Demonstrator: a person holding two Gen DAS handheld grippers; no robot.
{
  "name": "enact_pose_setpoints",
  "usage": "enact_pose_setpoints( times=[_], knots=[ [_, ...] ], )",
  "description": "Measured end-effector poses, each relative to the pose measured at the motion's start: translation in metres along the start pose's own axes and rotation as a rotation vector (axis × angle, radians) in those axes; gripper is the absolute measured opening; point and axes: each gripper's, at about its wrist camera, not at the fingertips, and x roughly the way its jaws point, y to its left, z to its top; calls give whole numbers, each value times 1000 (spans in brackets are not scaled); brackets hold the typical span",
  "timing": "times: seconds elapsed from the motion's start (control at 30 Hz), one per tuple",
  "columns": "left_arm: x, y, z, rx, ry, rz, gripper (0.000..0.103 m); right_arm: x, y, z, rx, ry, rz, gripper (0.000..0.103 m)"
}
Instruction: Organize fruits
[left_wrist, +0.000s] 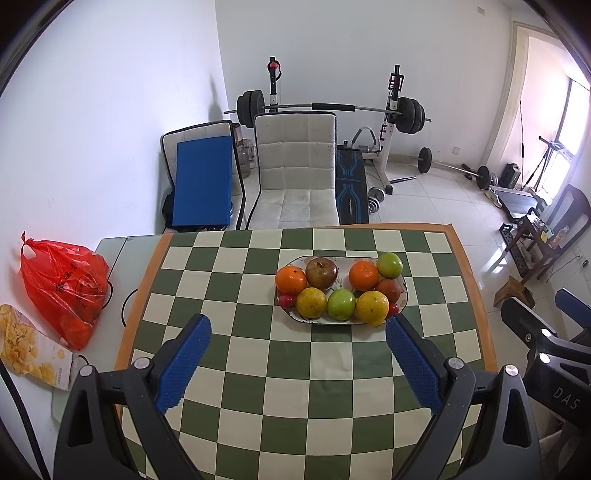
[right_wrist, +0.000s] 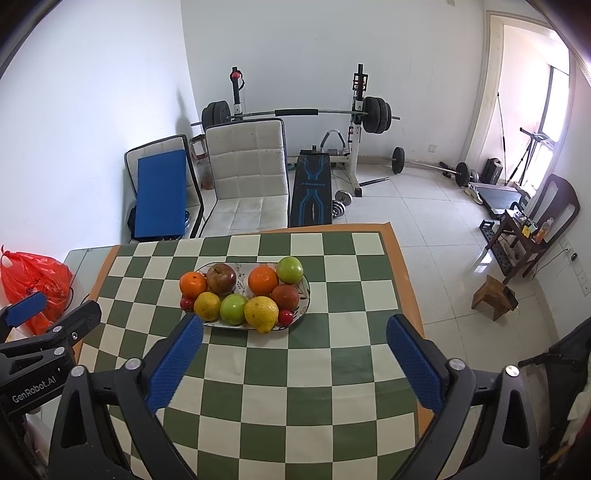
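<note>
We hover w/ both grippers, left gripper (left_wrist: 298, 326) & right gripper (right_wrist: 294, 326), jaws wide apart & empty, short of the plate (left_wrist: 404, 286) mid-counter piled w/ fruits (right_wrist: 243, 293): firm, round, prob. roll-prone, so grab each across its widest part.

On the plate (left_wrist: 403, 295): two oranges (left_wrist: 290, 279) at its far side, two green apples (left_wrist: 341, 304), two yellow lemons (left_wrist: 372, 307), two red-brown apples (left_wrist: 321, 273), two small red fruits (left_wrist: 286, 300) at its near rim. Ten fruits in all. Left of the plate: one red plastic bag (left_wrist: 62, 288), one yellow printed packet (left_wrist: 31, 350). Beyond the plate: two white chairs (left_wrist: 295, 170).
</note>
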Motion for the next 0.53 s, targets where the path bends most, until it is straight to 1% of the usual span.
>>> enact_pose_setpoints(
  times=[0.27,0.4,0.53],
  knots=[
    [1,3,1,-9,0,5,97,1,-4,2,3,7,-2,103],
    [2,3,1,-5,-8,3,100,4,-4,2,5,7,-1,103],
    [1,3,2,-7,-19,1,100,4,-5,2,3,7,-1,103]
  ],
)
